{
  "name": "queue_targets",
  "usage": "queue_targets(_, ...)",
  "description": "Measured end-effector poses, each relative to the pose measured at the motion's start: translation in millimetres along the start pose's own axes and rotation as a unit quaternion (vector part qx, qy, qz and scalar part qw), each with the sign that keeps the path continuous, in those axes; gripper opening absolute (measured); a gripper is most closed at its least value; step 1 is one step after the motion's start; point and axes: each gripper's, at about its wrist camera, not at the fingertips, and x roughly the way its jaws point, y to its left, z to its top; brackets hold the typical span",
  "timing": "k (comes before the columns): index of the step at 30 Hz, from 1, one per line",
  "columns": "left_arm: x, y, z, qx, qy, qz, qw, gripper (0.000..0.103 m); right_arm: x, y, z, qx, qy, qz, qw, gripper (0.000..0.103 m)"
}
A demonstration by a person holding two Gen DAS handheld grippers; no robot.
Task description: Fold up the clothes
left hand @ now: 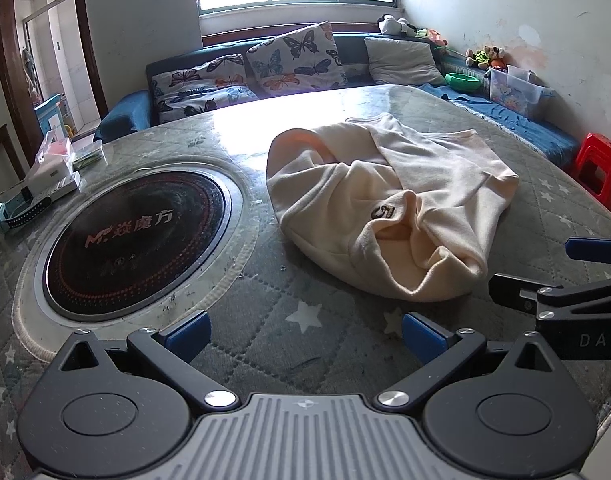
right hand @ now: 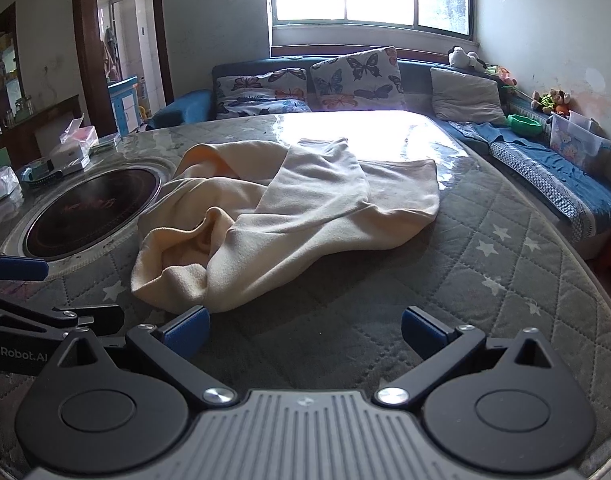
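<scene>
From the left wrist view, the left claw (left hand: pixel 305 332) gapes wide with nothing between its blue pads, low over the quilted table (left hand: pixel 265 312). The cream garment (left hand: pixel 385 208) lies crumpled ahead and to the right, beside the round black cooktop (left hand: pixel 135 236). The right claw (left hand: pixel 553 268) enters at the right edge.

From the right wrist view, the right claw (right hand: pixel 303 330) is likewise spread and empty. The garment (right hand: pixel 289 216) sits bunched just ahead, its near hem close to the left pad.
</scene>
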Motion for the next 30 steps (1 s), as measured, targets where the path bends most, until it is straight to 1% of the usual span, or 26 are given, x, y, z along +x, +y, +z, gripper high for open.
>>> queue_targets(8,6.4,3.4,8.2,0.002,0.001,0.000,1.0000,0.103,7.5,-0.5,6.5,0.000,0.002,0.003,1.000,0.103)
queue_targets(18,9.9,6.7,20.1,0.005,-0.004,-0.001,1.0000,0.103,10.4,-1.0,18.6,0.000,-0.008,0.005,1.000,0.102)
queue_targets(22,8.8,12.5,26.6,-0.002,-0.010,-0.004,0.9999,0.103,9.4,-1.3,24.5,-0.001,-0.015,0.006,1.000,0.102)
queue_targets(25,6.8,16.2,32.1,-0.004,-0.016,-0.006,0.9999,0.103,10.6,-2.2,29.4,-0.003,-0.019,0.005,1.000,0.099)
queue_targets(30,7.3,20.5,45.6,-0.001,-0.033,0.006,0.9994,0.103,15.8,-4.4,39.9,-0.006,-0.025,0.008,1.000,0.098)
